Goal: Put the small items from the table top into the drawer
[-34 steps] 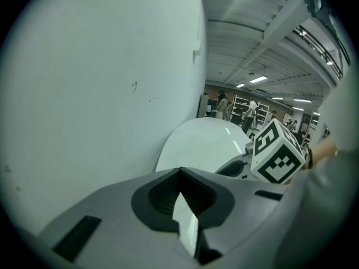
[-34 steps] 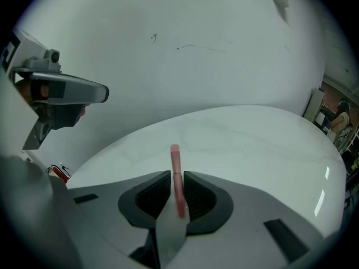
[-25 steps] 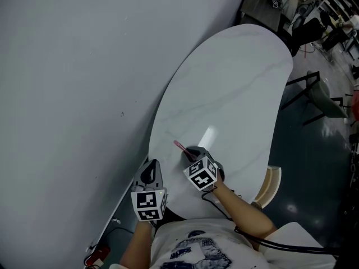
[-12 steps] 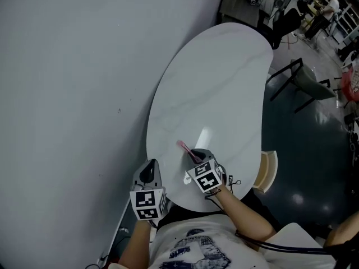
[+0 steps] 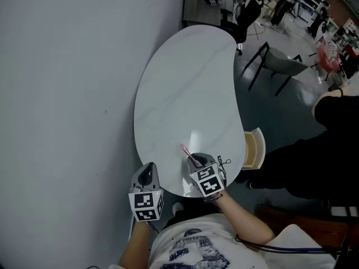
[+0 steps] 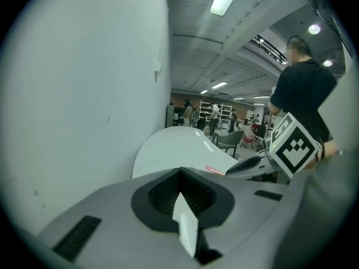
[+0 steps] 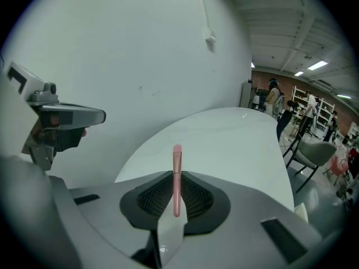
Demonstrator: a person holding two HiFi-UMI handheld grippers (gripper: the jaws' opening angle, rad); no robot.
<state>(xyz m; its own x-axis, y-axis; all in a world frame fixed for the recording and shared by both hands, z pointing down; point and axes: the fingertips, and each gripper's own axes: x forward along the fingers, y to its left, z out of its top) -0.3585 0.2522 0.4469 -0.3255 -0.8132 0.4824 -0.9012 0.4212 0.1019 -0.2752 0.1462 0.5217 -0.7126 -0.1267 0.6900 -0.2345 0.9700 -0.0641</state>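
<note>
- Right gripper (image 5: 195,160), pink stick (image 5: 185,151) in jaws, now back at near edge of table (image 5: 185,77); earlier further in over top.
- Left gripper (image 5: 148,174) now just off table's near-left edge; earlier overlapping it.
- Head view swung: table sits further left in frame, more floor showing at right.
- Open drawer (image 5: 253,149) at table's right edge more fully in view.
- Person in dark clothes (image 5: 314,161) newly in frame at right, near drawer.
</note>
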